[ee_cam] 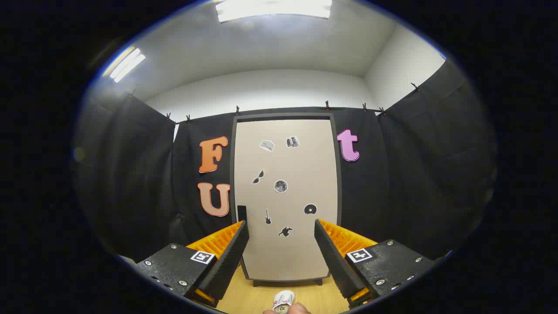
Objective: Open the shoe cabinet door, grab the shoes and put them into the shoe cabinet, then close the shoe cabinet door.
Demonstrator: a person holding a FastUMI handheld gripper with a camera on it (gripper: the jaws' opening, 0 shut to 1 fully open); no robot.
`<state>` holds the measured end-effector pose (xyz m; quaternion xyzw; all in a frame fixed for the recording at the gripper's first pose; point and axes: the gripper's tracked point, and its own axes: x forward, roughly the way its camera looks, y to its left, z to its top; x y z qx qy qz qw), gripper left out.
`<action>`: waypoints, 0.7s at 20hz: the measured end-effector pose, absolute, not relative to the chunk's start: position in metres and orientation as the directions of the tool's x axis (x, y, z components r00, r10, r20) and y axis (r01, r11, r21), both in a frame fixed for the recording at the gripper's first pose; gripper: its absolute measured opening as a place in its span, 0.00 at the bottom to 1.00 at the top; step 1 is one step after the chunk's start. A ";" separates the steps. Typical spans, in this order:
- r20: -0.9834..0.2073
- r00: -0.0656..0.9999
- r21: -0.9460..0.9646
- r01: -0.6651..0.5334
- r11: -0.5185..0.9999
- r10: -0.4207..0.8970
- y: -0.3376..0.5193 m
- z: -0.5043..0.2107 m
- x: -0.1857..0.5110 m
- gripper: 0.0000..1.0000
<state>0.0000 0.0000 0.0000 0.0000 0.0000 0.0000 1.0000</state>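
Right now your gripper [281, 229] has its two fingers spread wide apart with nothing between them, so the tool is open and holding nothing. You are pointing it straight at the tall beige shoe cabinet door with a dark frame [285, 261], which stands closed beyond the fingertips, set against the black cloth wall [414, 174] of the booth. A small dark handle [242, 213] sits on the left edge of that door, just above the tip of your left finger [233, 253]. Several small black and grey stickers [280, 186] are scattered across the door's face. The cabinet rests on short dark feet on a light wooden floor [248, 298]. Low between the bases of your fingers, close to you and well short of the cabinet, you can see the toe of a white shoe with red markings [284, 299] lying on that floor. A fingertip of a hand [298, 308] shows just beside the shoe, though you cannot tell whether it touches it. Above the cloth, white walls and a ceiling light [273, 8] are visible.
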 end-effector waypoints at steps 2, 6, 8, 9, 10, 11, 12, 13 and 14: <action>-0.008 1.000 -0.002 -0.005 1.000 0.005 0.003 -0.002 0.001 0.94; 0.002 1.000 -0.005 -0.012 1.000 0.012 0.008 0.000 0.003 0.94; -0.003 1.000 -0.018 -0.012 1.000 0.012 0.007 -0.001 0.004 0.95; -0.004 1.000 -0.022 -0.012 1.000 0.012 0.007 -0.001 0.004 0.95; -0.003 1.000 -0.023 -0.013 1.000 0.013 0.008 -0.002 0.004 0.94; -0.005 1.000 -0.023 -0.015 1.000 0.015 0.009 -0.002 0.005 0.94; -0.005 1.000 -0.021 -0.015 1.000 0.015 0.009 -0.002 0.005 0.94; -0.006 1.000 -0.017 -0.016 1.000 0.016 0.011 -0.003 0.006 0.94; -0.010 1.000 -0.012 -0.020 1.000 0.020 0.014 -0.004 0.007 0.95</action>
